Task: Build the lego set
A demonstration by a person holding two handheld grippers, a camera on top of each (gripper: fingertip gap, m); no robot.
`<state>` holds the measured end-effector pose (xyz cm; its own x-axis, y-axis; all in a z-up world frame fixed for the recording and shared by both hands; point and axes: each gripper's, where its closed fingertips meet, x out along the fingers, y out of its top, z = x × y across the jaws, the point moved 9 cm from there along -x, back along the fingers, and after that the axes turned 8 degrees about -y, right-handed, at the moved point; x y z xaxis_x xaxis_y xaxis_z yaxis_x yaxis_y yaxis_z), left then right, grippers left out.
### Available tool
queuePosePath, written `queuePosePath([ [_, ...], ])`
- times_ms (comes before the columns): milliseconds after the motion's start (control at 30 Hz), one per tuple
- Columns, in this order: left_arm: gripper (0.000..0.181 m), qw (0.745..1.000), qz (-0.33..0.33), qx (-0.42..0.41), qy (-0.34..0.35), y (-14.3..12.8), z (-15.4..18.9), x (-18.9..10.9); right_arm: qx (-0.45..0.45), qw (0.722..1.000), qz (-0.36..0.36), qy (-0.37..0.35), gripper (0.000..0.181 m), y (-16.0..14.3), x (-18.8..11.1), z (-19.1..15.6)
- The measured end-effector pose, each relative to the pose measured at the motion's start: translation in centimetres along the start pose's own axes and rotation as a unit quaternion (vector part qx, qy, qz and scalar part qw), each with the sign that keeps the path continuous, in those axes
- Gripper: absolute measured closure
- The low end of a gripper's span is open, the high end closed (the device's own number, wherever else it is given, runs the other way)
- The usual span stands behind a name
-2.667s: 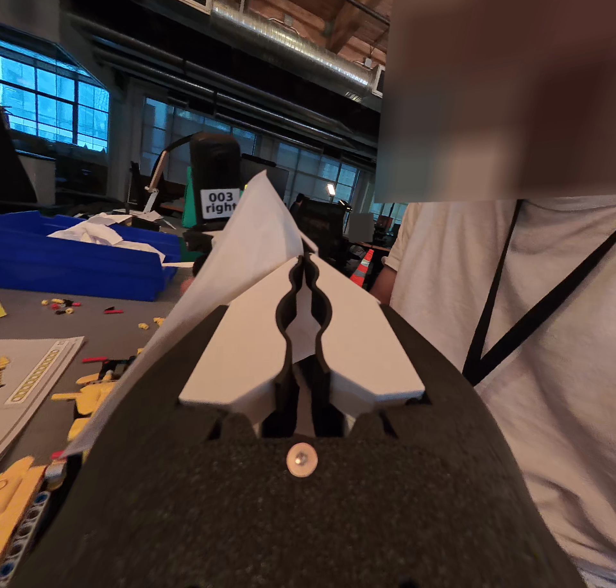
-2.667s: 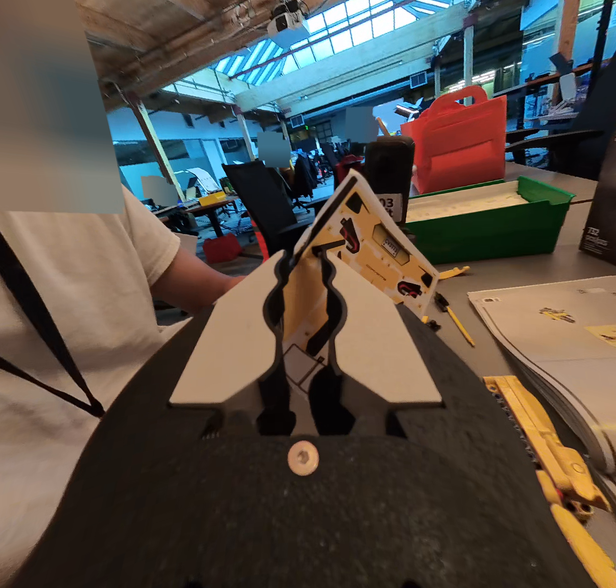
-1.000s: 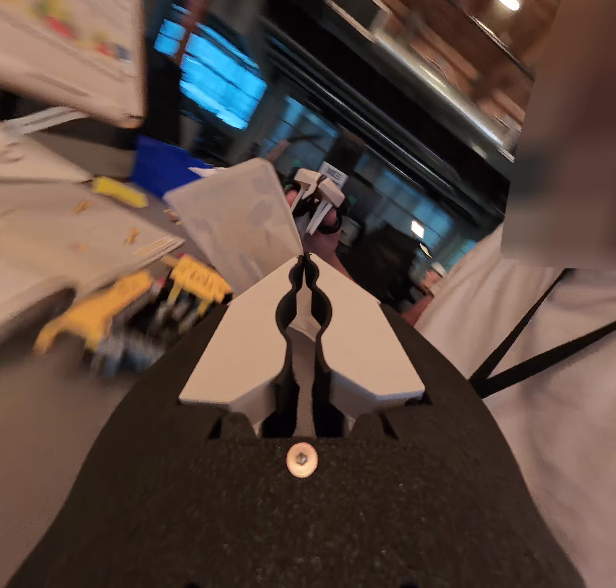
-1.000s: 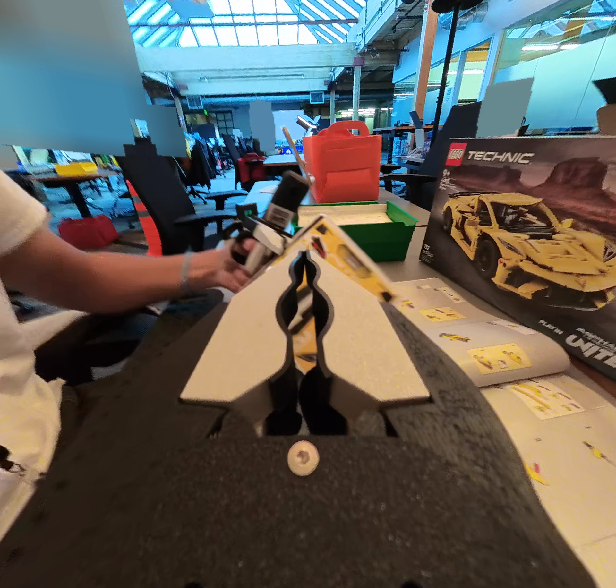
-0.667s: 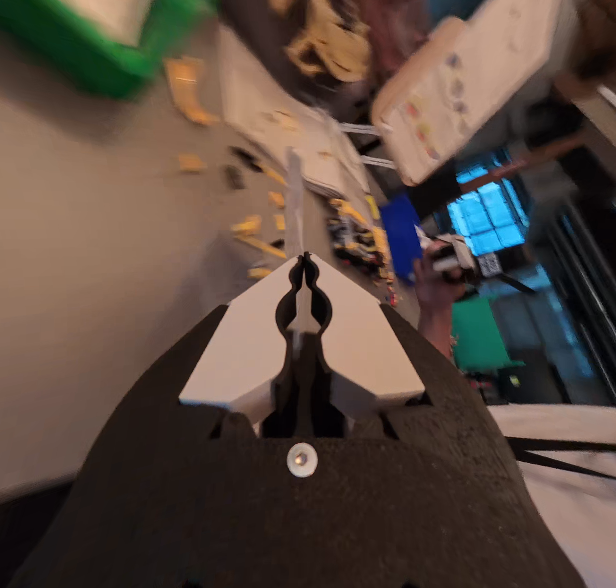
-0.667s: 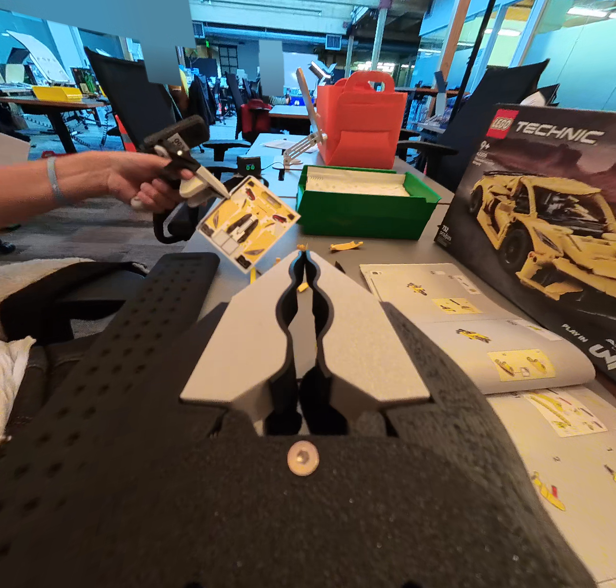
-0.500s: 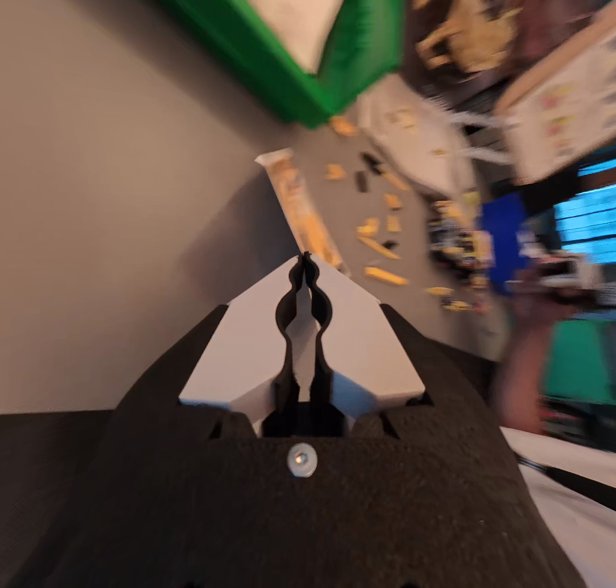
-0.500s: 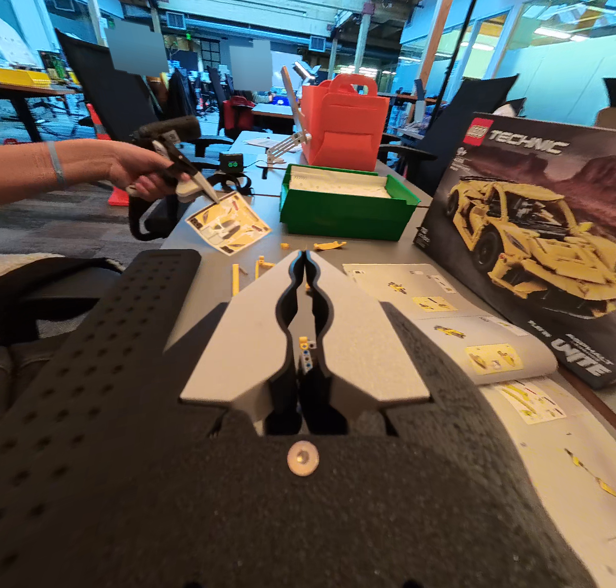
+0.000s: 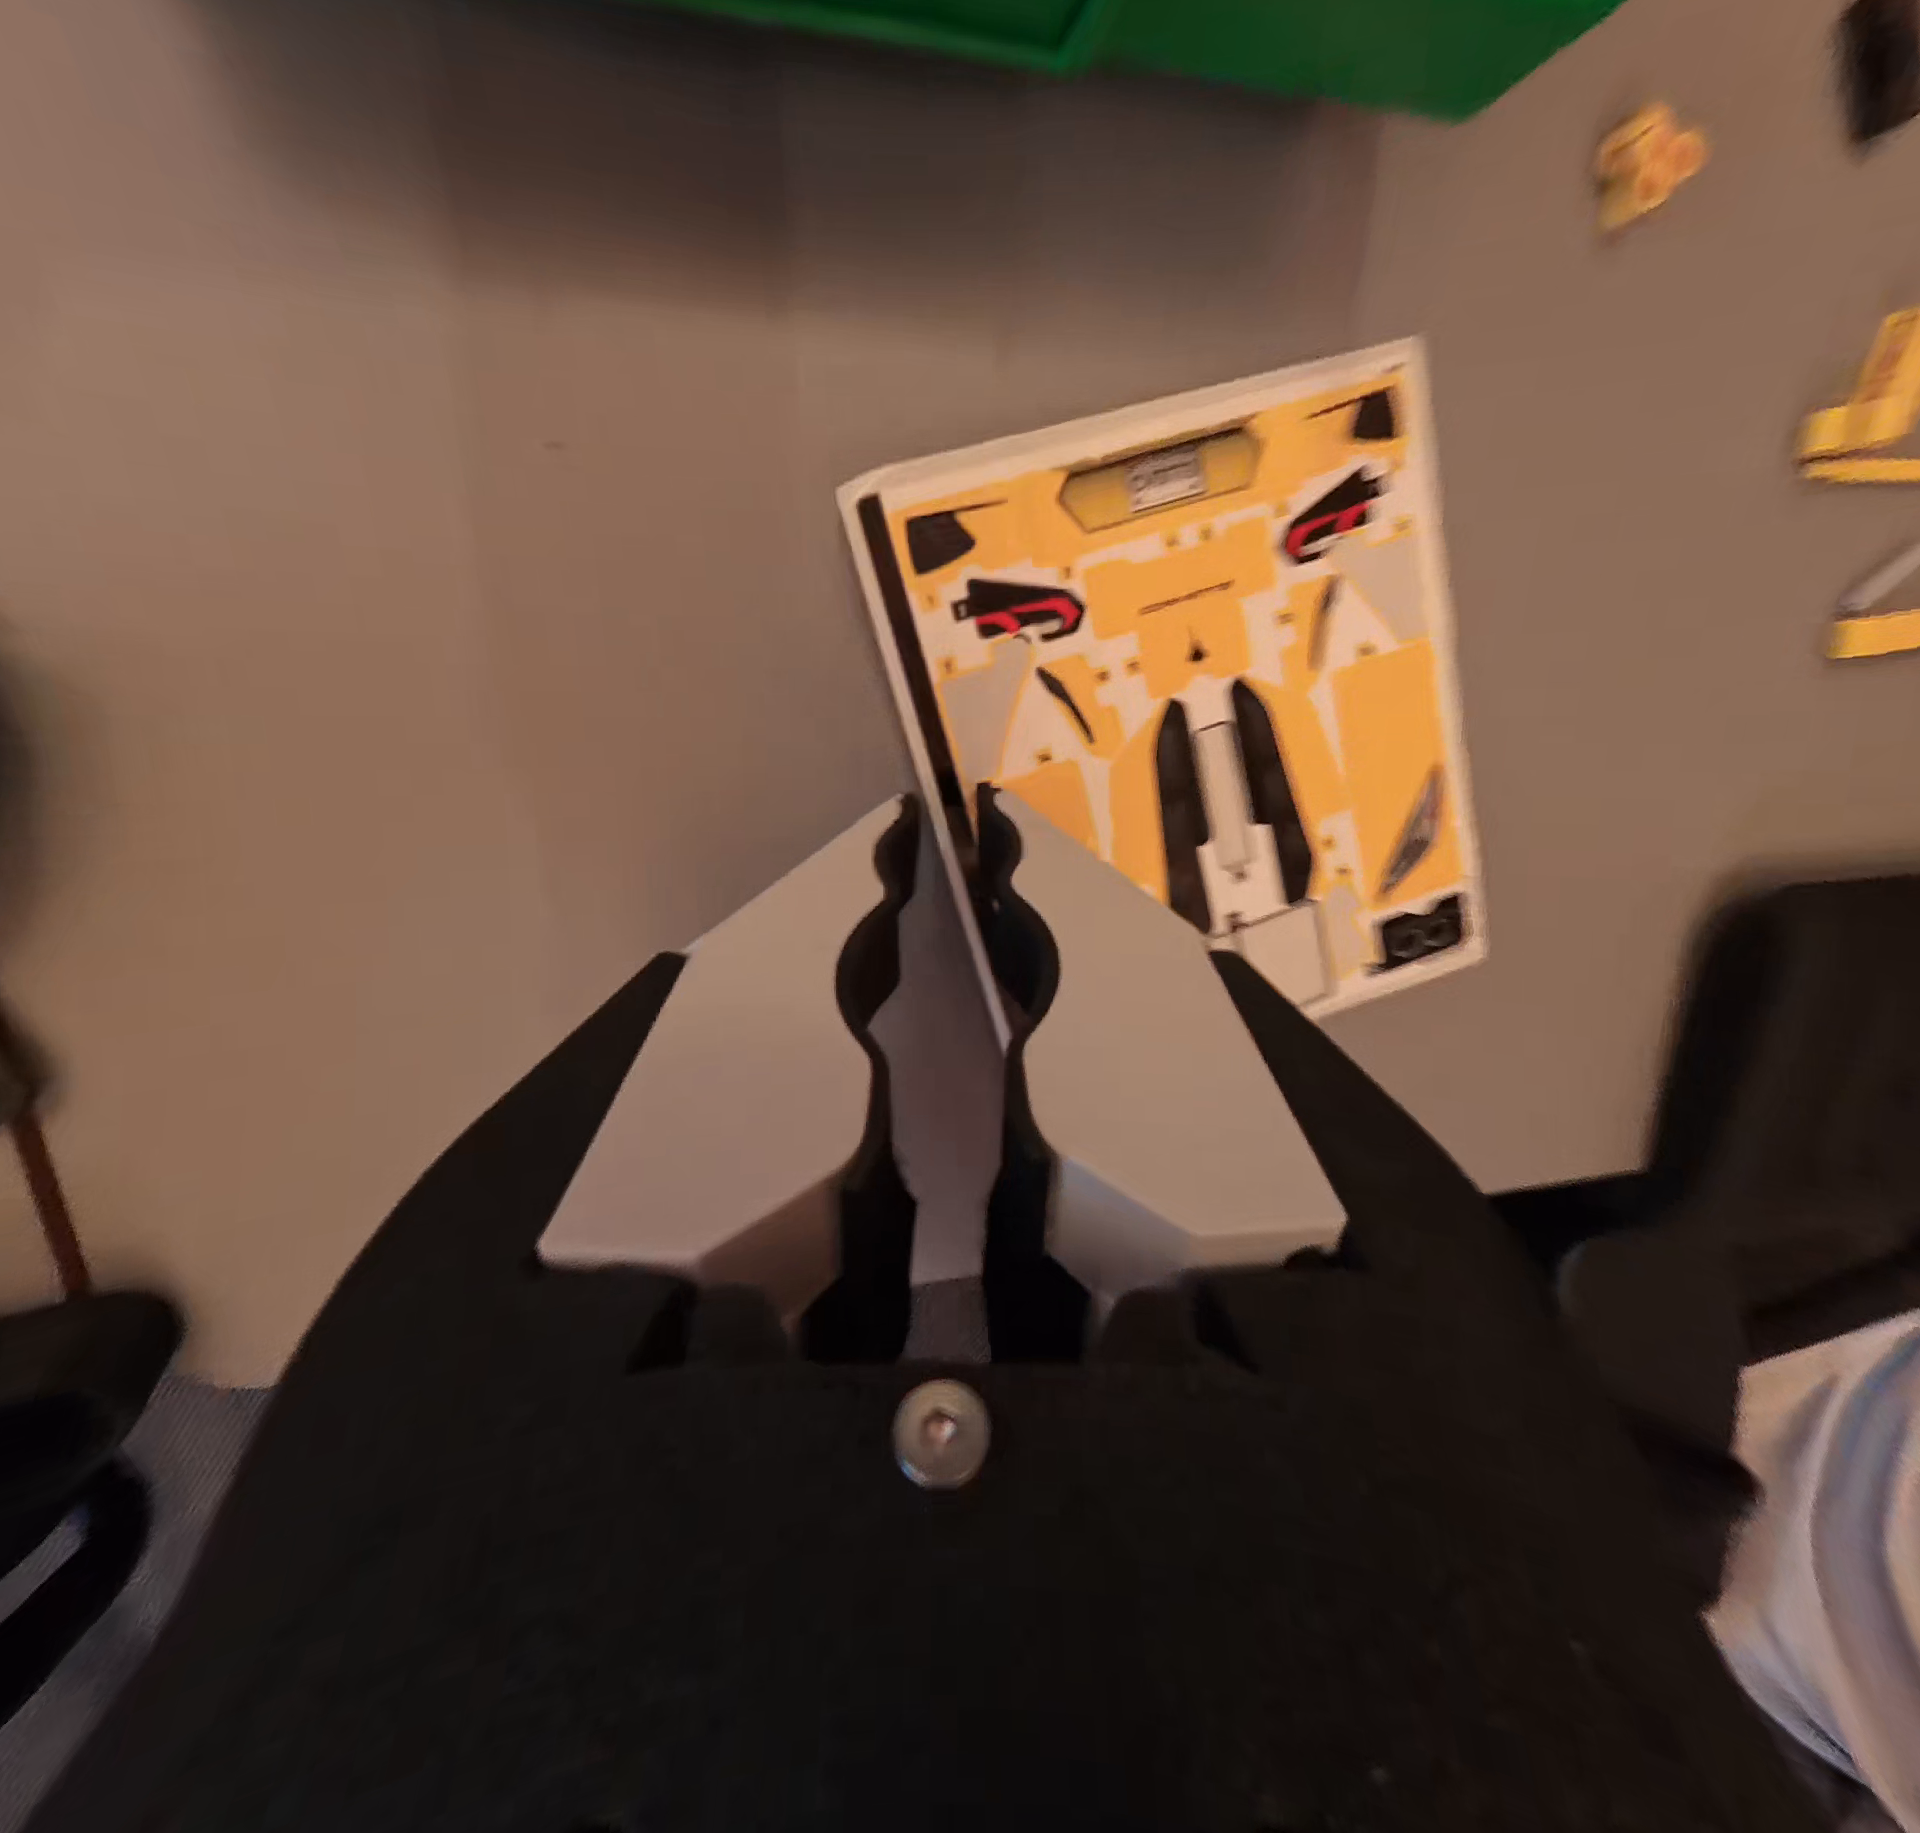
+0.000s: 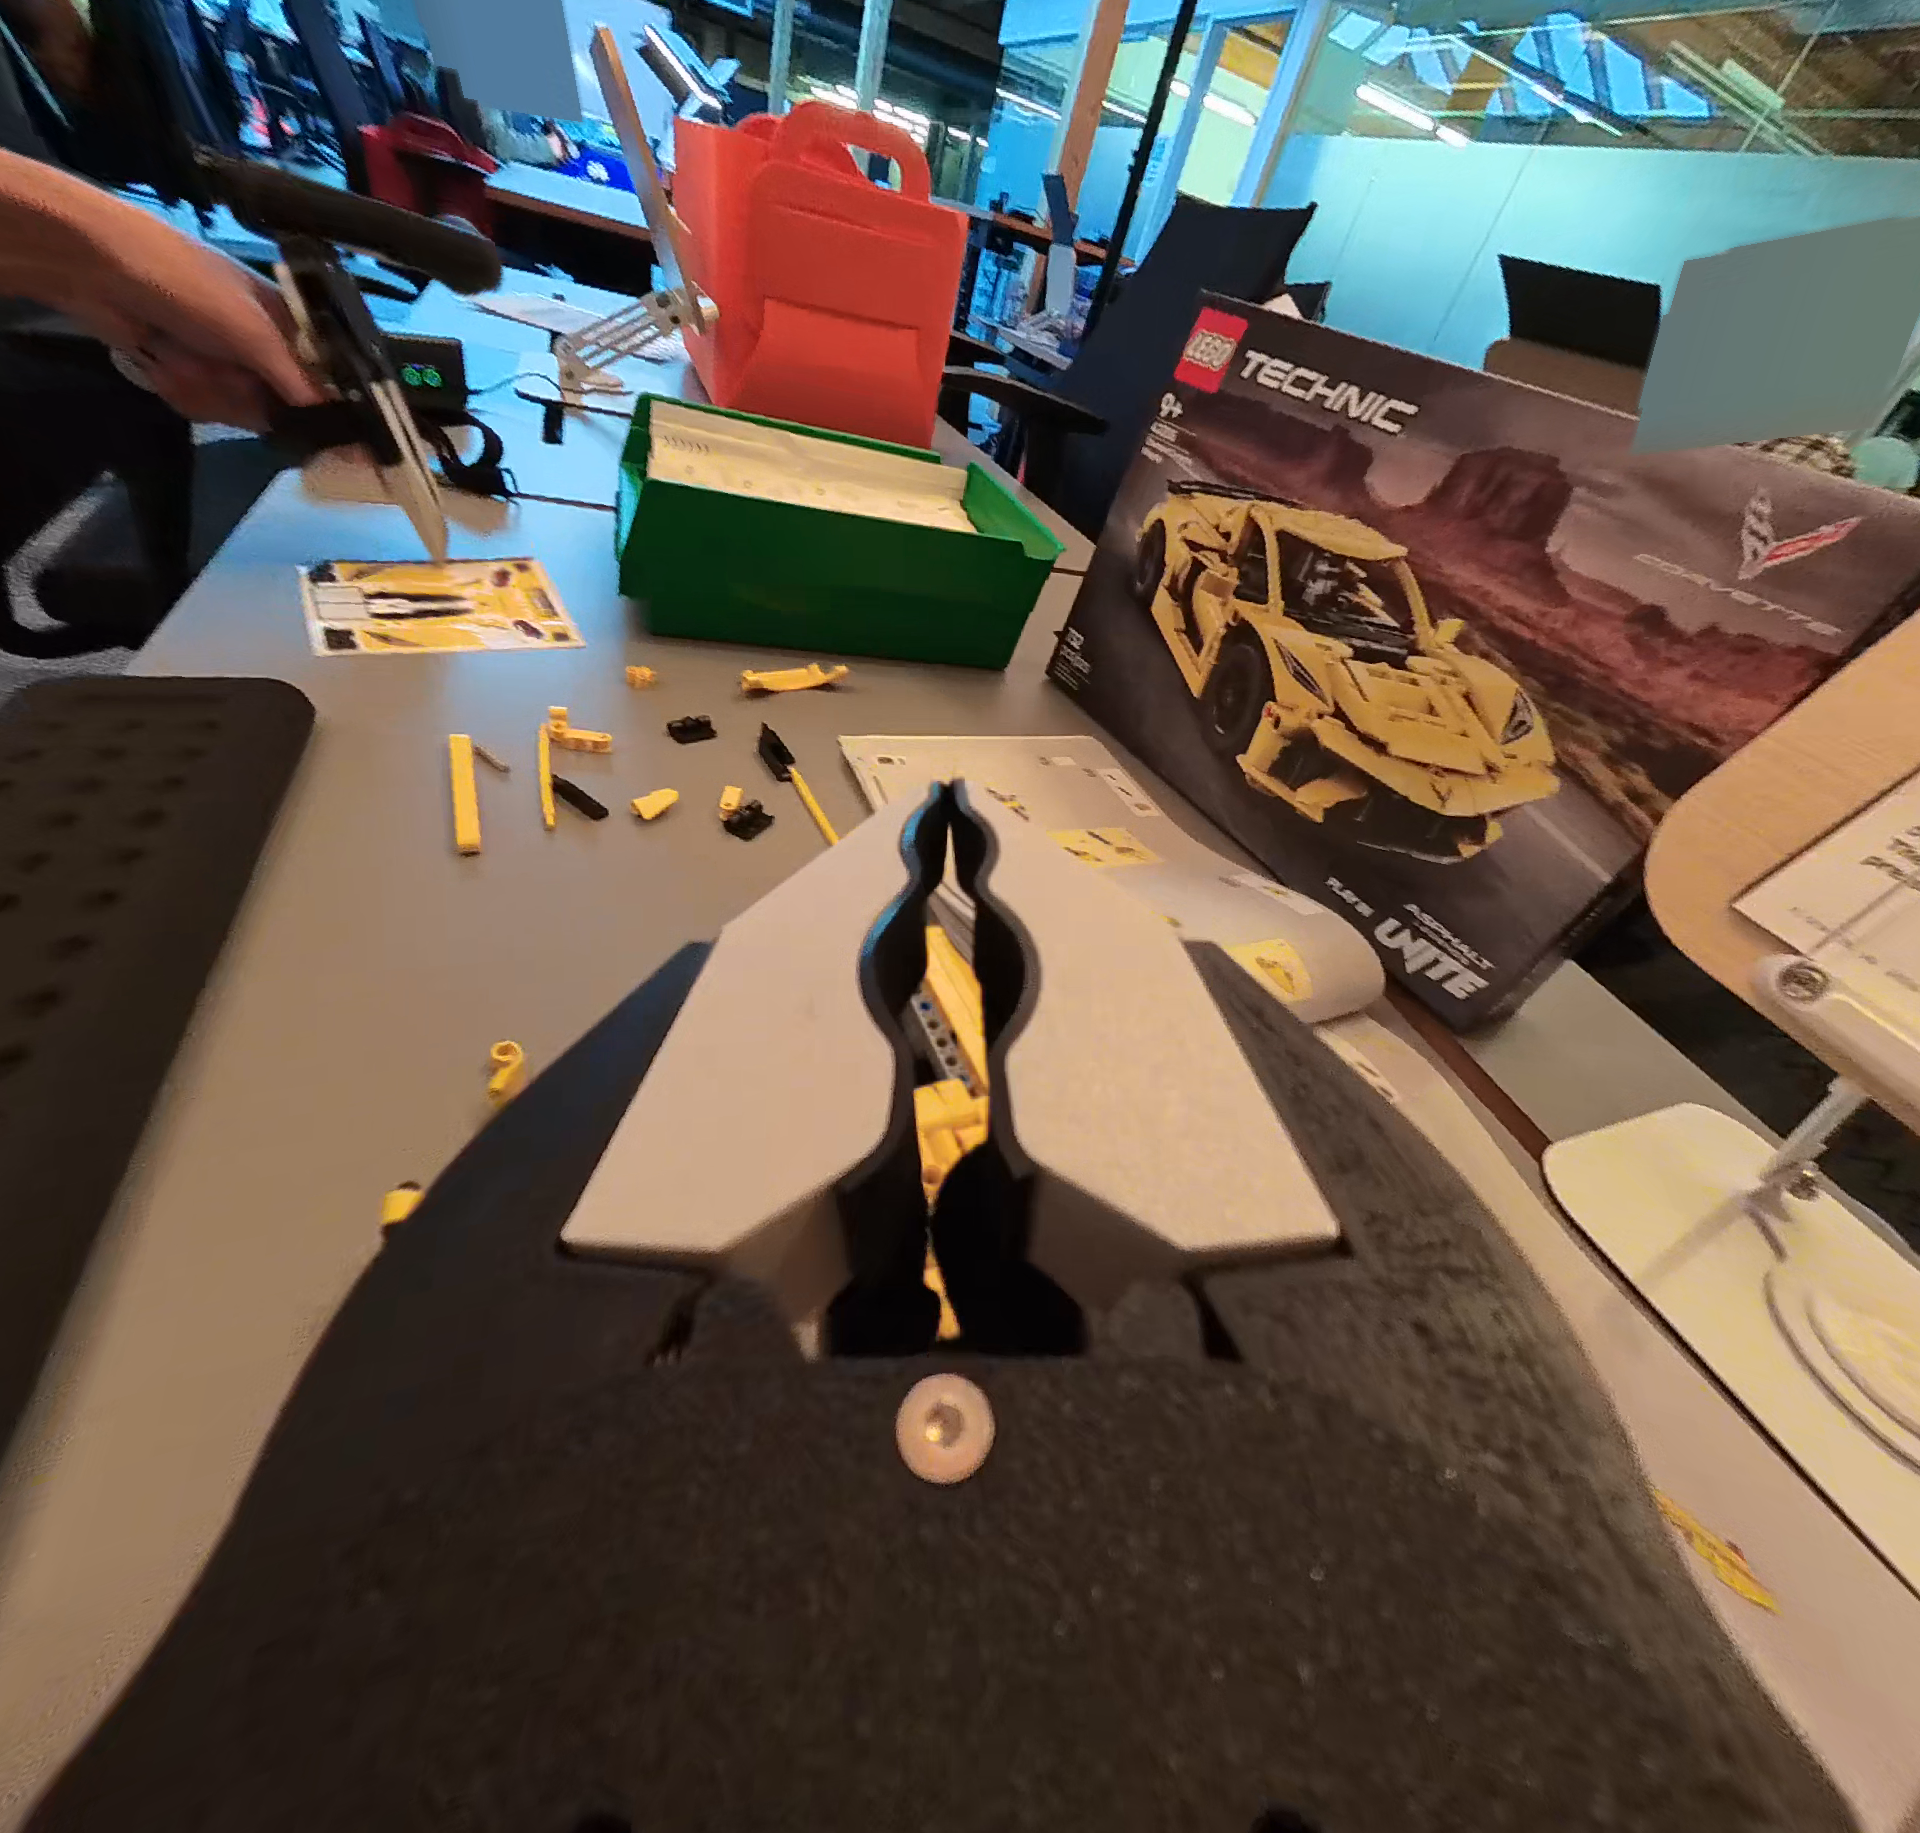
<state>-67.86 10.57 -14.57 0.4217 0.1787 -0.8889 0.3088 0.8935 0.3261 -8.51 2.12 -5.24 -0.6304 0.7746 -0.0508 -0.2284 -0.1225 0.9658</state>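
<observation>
The sticker sheet (image 9: 1174, 682), yellow with black and red shapes, lies flat on the grey table; it also shows far left in the right wrist view (image 10: 436, 604). My left gripper (image 9: 945, 812) points straight down at the sheet's left edge. Its jaws are slightly apart, and the edge shows in the gap. The right wrist view shows it from the side (image 10: 426, 526), tips on the sheet. My right gripper (image 10: 948, 796) is shut and empty over the table. A yellow lego assembly (image 10: 951, 994) shows through the gap behind its tips.
Loose yellow and black pieces (image 10: 464, 791) are scattered mid-table. A green bin (image 10: 831, 578) stands beyond the sheet, with an orange bag (image 10: 821, 277) behind it. The open instruction booklet (image 10: 1091, 827) and the set's box (image 10: 1403, 640) are to the right. A black perforated pad (image 10: 125, 900) is at the left. The grippers' ends are close to 55 centimeters from one another.
My left gripper swung the sticker sheet away from the right gripper, down onto the table by the green bin, and its jaws parted slightly. My right gripper let go of the sheet and tilted toward the table.
</observation>
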Motion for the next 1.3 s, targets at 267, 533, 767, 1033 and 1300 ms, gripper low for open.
queuePosePath([
  [267, 0.143, 0.999, 0.045, 0.003, 0.024, 0.2, 1.2, -0.9, -0.067, 0.993, -0.041, -0.086, 0.181, -1.3, 0.1, 1.2],
  [533, 0.138, 0.953, 0.234, 0.193, 0.017, 4.0, 10.4, -4.5, -0.041, 0.993, -0.031, -0.104, 0.181, -2.3, 0.7, 1.5],
  [767, 0.138, 0.871, 0.175, 0.369, -0.275, 6.3, 24.0, 2.1, 0.037, 0.997, 0.014, -0.073, 0.181, -2.5, 0.7, 1.7],
  [1033, 0.138, 0.784, -0.028, 0.556, -0.274, 4.9, 31.1, 12.7, 0.054, 0.997, 0.015, -0.044, 0.181, -2.2, 1.1, 0.8],
  [1300, 0.141, 0.862, 0.011, 0.449, -0.234, 5.0, 33.8, 14.6, 0.059, 0.997, 0.020, -0.052, 0.181, -1.9, 0.6, 1.3],
])
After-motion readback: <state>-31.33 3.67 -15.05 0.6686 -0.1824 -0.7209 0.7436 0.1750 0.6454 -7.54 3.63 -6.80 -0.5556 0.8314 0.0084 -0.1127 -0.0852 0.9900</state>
